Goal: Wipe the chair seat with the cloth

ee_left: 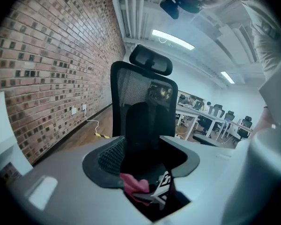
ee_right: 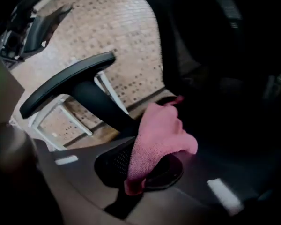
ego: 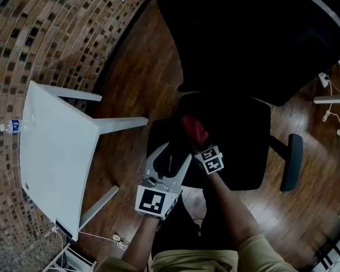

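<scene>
Well, my right gripper (ee_right: 150, 168) is clamped on the pink, nubbly microfibre cloth (ee_right: 160, 134), which bunches out ahead of the jaws. In the head view that cloth (ego: 194, 129) sits over the front left part of the black padded seat of the office chair (ego: 241, 135). The right gripper (ego: 199, 145) is just behind it. Whether the fabric is pressed down onto the seat or hanging a little above it, I cannot tell; the seat is too dark.

My left gripper (ee_left: 145, 159) has its jaws spread with nothing between them, only the chair's mesh back beyond. It hangs at the seat's front edge, just beside the right one (ego: 169, 156).

I judge the pickup done and the wiping either just starting or under way. No stain or streak shows, so I cannot say how much is clean. The cloth lies near the front left, so the middle, back and right side look like what is left.
</scene>
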